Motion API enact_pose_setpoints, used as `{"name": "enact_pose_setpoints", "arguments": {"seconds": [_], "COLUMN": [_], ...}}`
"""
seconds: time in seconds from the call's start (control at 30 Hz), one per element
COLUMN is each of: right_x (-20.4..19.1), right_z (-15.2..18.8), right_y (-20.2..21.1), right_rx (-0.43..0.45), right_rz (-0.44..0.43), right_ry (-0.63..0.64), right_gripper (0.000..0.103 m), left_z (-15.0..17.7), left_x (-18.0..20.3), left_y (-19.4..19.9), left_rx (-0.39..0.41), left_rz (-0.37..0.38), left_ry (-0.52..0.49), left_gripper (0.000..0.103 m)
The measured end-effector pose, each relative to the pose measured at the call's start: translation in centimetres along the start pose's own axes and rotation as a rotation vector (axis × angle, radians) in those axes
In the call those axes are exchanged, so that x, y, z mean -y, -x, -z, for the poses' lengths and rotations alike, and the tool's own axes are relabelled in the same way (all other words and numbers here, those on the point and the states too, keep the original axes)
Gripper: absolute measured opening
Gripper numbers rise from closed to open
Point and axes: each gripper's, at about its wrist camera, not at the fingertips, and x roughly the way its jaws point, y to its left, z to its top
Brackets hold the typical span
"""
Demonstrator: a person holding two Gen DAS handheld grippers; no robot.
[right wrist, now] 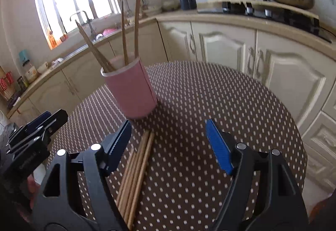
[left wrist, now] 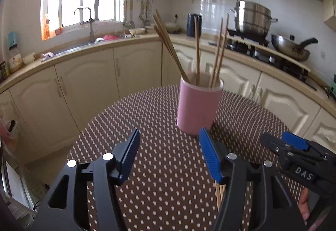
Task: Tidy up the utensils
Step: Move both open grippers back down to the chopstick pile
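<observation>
Left gripper (left wrist: 169,154): jaws apart, empty, above the dotted table (left wrist: 159,189).
Pink holder (right wrist: 131,92): upright, far-left of centre, chopsticks standing in it.
Loose chopsticks (right wrist: 136,170): flat bundle, long axis near-to-far, tips toward the holder, under the right gripper's left finger.
Right gripper (right wrist: 169,142): jaws apart, empty, the nearer.

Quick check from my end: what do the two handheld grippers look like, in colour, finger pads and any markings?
Both match: the left gripper and right gripper have black plastic frames with cut-out arms, round silver pivot bolts and ribbed blue finger pads. In the left wrist view, the right gripper's body carries a white "DAS" label. No cables or sleeves show.
</observation>
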Motion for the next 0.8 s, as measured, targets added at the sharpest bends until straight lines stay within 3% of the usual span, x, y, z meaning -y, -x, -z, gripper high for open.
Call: {"name": "enact_pose_setpoints", "arguments": {"seconds": [0.4,0.8], "right_x": [-0.8,-2.9], "right_z": [4.1,5.8], "right_y": [-1.6,-3.4], "right_rx": [-0.153,-0.246], "right_rz": [0.031,0.123], "right_ry": [0.005,0.082], "right_gripper": [0.073,0.073], "left_z": [3.6,4.7], "left_x": [0.1,-0.5], "left_y": [-1.3,-2.8], "left_rx": [-0.152,-0.233], "left_rz": [0.052,0.068], "left_ry": [-0.021,0.008], "left_gripper": [0.062,0.063]}}
